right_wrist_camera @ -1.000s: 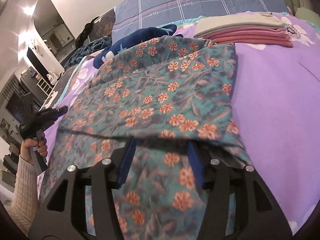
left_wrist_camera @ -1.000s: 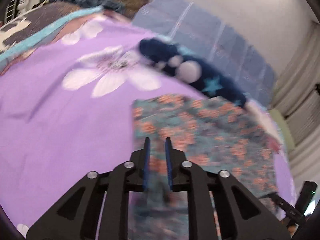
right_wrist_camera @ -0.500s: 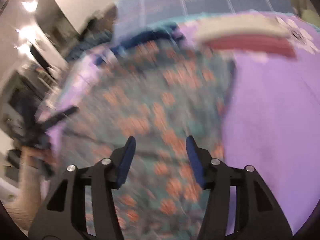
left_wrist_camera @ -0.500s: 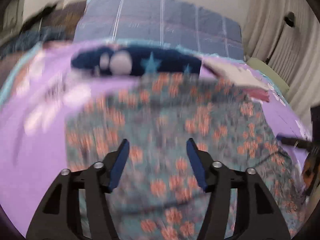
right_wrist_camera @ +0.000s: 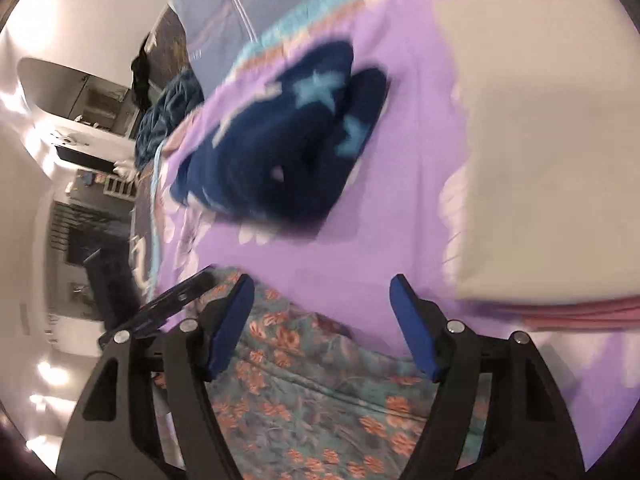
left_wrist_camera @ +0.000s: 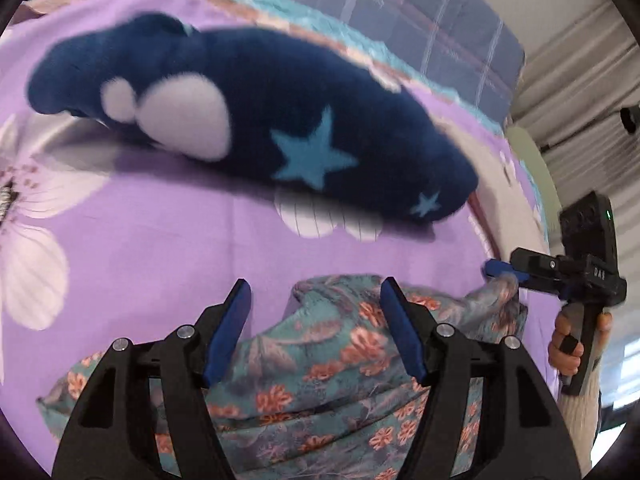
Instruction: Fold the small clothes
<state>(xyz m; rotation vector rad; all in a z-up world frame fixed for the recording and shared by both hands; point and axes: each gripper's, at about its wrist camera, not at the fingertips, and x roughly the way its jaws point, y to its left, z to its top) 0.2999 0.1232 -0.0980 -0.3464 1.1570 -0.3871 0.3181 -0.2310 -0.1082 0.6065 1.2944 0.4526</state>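
Thin teal cloth with orange flowers (left_wrist_camera: 320, 376) lies rumpled on the bed at 6 o'clock in both views, its upper edge bunched. Left claw (left_wrist_camera: 316, 332) jaws opening, cloth below them, pads not pressing. Right claw (right_wrist_camera: 324, 324) jaws also opening, cloth beneath, not gripped. Purple floral bedsheet (left_wrist_camera: 160, 232), smooth. Navy fleece garment with pale stars (left_wrist_camera: 260, 120) at 12 o'clock. Folded stack, beige over pink (right_wrist_camera: 540, 160), at 3 o'clock in right view.

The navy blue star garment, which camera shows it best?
The left wrist view. There the navy star garment lies spread across the purple sheet, nearly whole, with its white patches and light blue stars fairly sharp. The right wrist view shows it smaller, bunched and heavily blurred.
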